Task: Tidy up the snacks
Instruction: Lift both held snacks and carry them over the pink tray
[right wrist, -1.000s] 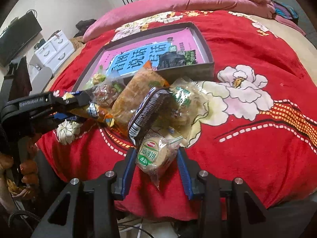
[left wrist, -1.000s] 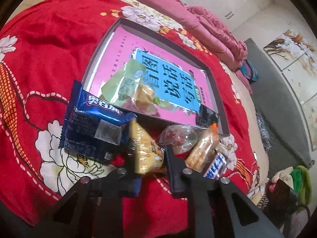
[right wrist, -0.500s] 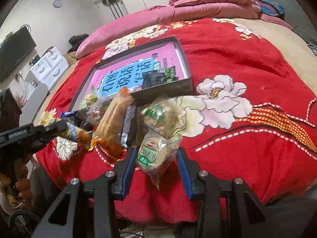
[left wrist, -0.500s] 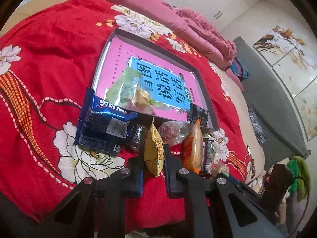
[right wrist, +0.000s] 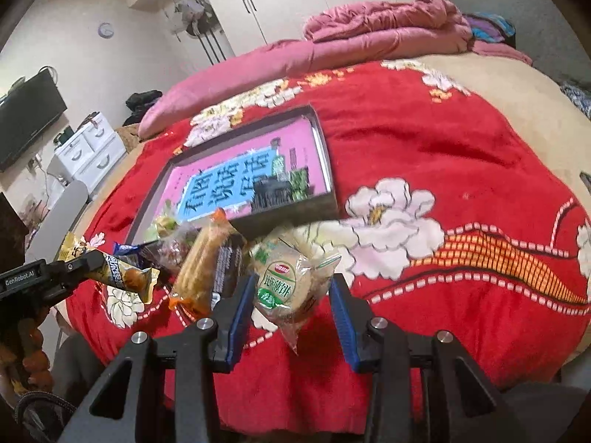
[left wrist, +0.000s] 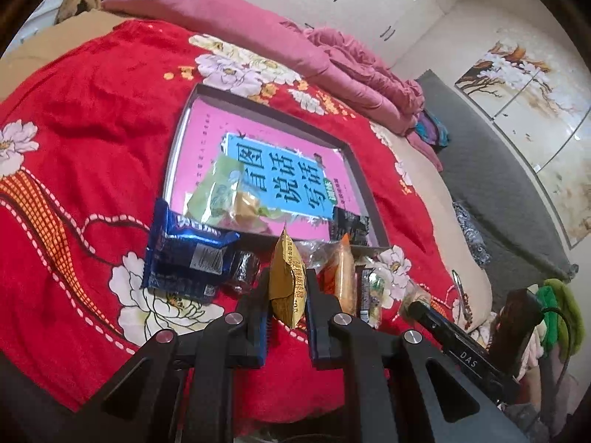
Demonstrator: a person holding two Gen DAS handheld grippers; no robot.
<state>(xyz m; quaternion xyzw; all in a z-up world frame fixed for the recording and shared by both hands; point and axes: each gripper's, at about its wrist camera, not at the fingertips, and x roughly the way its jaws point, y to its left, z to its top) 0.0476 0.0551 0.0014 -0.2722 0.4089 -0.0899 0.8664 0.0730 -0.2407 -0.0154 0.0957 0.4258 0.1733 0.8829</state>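
Note:
My left gripper (left wrist: pixel 287 288) is shut on a yellow snack packet (left wrist: pixel 287 282) and holds it above the red bedspread; the packet also shows in the right wrist view (right wrist: pixel 122 275). My right gripper (right wrist: pixel 291 289) is shut on a clear green-labelled pastry packet (right wrist: pixel 286 284), lifted off the bed. A pile of snacks lies in front of the shallow grey box (left wrist: pixel 364 188): a blue cookie pack (left wrist: pixel 184 254), an orange packet (left wrist: pixel 341 277) and a dark wrapped bar (right wrist: pixel 227 264). A green snack bag (left wrist: pixel 221 193) lies inside the box on a pink and blue book.
The red flowered bedspread (right wrist: pixel 461 155) covers the bed. Pink pillows and a bundled quilt (right wrist: pixel 388 26) lie along the far side. White drawers (right wrist: pixel 88 151) and a TV (right wrist: pixel 26 118) stand left of the bed. The bed edge is close below both grippers.
Both grippers have risen and pulled back from the pile with their packets. The yellow packet now hangs upright between the left fingers.

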